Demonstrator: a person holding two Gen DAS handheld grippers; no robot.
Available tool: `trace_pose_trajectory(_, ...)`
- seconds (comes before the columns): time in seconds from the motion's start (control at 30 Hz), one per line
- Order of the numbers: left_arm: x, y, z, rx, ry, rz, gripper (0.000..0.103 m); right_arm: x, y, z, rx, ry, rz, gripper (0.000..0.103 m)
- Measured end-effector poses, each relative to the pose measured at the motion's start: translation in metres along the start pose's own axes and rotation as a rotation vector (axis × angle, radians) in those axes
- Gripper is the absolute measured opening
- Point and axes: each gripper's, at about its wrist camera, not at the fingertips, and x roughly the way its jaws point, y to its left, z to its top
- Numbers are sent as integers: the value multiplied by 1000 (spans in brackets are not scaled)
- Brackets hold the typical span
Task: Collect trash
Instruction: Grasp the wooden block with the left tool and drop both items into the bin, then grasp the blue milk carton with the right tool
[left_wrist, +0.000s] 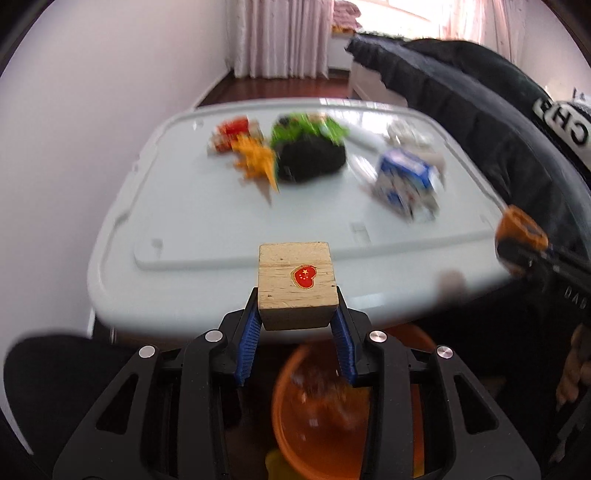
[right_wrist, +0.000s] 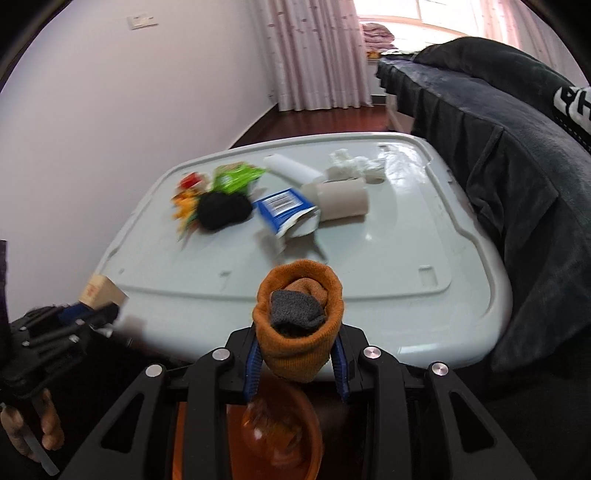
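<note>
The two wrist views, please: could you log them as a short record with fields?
left tool: shut on pale wooden cube with red heart sticker
right tool: shut on rolled orange and grey sock
below both tools: orange plastic bin
surface: white plastic lid
still on lid: blue carton, cardboard tube, black sock ball, green wrapper

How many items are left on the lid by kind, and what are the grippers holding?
Snack wrappers: 3 (red, orange, green)
Black sock ball: 1
Blue carton: 1
Cardboard tubes: 2
White roll: 1
Crumpled tissue: 1
Held: wooden block, orange sock roll: 2
Total: 11
</note>
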Motion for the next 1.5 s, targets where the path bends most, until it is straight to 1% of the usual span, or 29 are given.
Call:
trace_pose_trajectory(0.07, -1, -5, -14, 32, 27, 11, 35, -11, 10, -11, -23, 7, 14, 32)
trace_pose_trajectory(0.13, -1, -9, -30, 64, 62, 1, 35, -19, 22, -27, -38, 24, 32, 32)
trace_pose_trajectory(0.27, 5, -14, -57, 72, 135, -22, 35, -24, 45, -61, -91, 68, 37, 32)
trace_pose_trajectory(0.37, 13, -14, -64, 65, 180, -36, 35, -18, 59, -78, -120, 109, 45, 32)
trace_pose_trajectory(0.47, 16, -14, -67, 65, 190, -41, 35, -11, 63, -81, -133, 133, 38, 32)
trace_pose_trajectory(0.7, 22, -14, -70, 59, 216, -44, 35, -3, 56, -83, -101, 169, 45, 32)
trace_pose_trajectory(0.9, 27, -14, -71, 57, 244, -45, 35, 4, 55, -84, -98, 193, 52, 32)
trace_pose_trajectory(1.03, 28, -14, -70, 59, 248, -44, 35, 5, 56, -84, -100, 199, 56, 32)
trace_pose_trajectory(1.13, 29, -14, -70, 59, 259, -44, 36, 6, 56, -84, -101, 205, 59, 36)
trace_pose_trajectory(1.17, 30, -14, -69, 57, 261, -42, 36, 7, 56, -84, -101, 209, 60, 43)
trace_pose_trajectory(1.2, 30, -13, -69, 52, 262, -38, 45, 7, 56, -84, -102, 210, 57, 51)
trace_pose_trajectory(1.23, 30, -11, -68, 46, 263, -33, 66, 5, 56, -84, -101, 199, 49, 66)
trace_pose_trajectory(1.27, 29, -9, -68, 35, 255, -28, 75, 3, 56, -82, -100, 187, 44, 66)
trace_pose_trajectory(1.3, 27, -8, -67, 28, 248, -30, 78, 2, 55, -82, -97, 180, 44, 66)
trace_pose_trajectory(1.4, 25, -5, -66, 16, 239, -32, 78, -1, 49, -80, -72, 162, 40, 66)
trace_pose_trajectory(1.5, 26, -4, -66, 10, 247, -35, 78, -1, 42, -80, -39, 159, 40, 66)
